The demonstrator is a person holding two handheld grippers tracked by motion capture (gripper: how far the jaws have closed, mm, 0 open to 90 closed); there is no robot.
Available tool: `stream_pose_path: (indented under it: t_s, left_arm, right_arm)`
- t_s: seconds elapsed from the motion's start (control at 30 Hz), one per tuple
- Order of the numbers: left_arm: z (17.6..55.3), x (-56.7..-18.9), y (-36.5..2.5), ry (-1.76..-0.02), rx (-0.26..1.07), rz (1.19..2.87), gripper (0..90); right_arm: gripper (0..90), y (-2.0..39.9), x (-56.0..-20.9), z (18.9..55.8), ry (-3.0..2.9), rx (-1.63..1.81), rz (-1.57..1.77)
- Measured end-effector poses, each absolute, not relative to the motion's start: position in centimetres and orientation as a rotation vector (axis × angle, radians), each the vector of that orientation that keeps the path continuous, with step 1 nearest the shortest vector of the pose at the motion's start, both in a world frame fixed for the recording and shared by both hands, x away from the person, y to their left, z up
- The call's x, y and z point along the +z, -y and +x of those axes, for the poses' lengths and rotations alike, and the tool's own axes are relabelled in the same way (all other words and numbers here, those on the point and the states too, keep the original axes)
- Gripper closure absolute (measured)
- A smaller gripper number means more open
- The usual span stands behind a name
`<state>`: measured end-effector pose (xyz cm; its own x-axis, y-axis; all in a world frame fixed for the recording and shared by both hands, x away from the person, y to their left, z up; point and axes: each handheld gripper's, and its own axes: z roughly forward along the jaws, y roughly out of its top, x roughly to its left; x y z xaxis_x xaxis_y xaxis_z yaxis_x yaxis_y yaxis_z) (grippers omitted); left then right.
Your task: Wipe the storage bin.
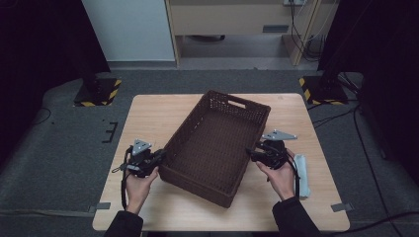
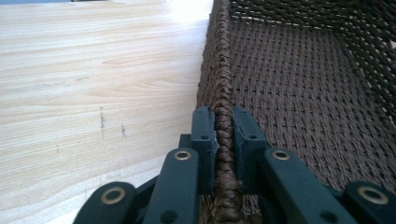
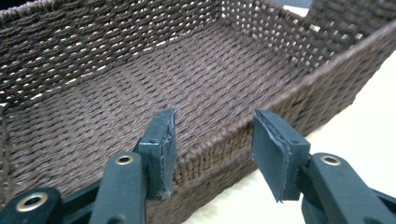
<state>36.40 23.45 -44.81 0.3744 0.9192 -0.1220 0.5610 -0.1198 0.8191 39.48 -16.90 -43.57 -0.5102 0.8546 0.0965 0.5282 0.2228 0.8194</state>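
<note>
Left gripper view: left tool (image 2: 226, 135) clamps basket (image 2: 303, 93) rim.

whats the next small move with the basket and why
Probably close the right gripper on the wicker basket's rim. In the left gripper view the left gripper is already clamped on the braided rim, while in the right gripper view the right fingers straddle the opposite rim with gaps on both sides. A grip on both long sides looks needed before lifting or shifting it.
</note>
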Motion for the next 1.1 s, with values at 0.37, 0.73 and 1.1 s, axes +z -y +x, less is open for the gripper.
stream_pose_path:
  t_s: [0.37,0.73,1.1]
  left_arm:
    - [36.3,-44.3,-24.2,-1.298,0.551,1.771,67.5]
    - [36.7,-44.1,-24.6,-1.301,0.566,1.782,78.0]
    - [36.9,-44.0,-25.0,-1.316,0.591,1.756,68.8]
  right_arm:
    - [45.6,17.1,-44.4,40.3,-2.073,1.214,1.297]
    - [46.5,17.0,-43.5,39.2,-2.068,1.201,1.280]
    - [44.3,17.6,-44.6,40.5,-2.015,1.226,1.320]
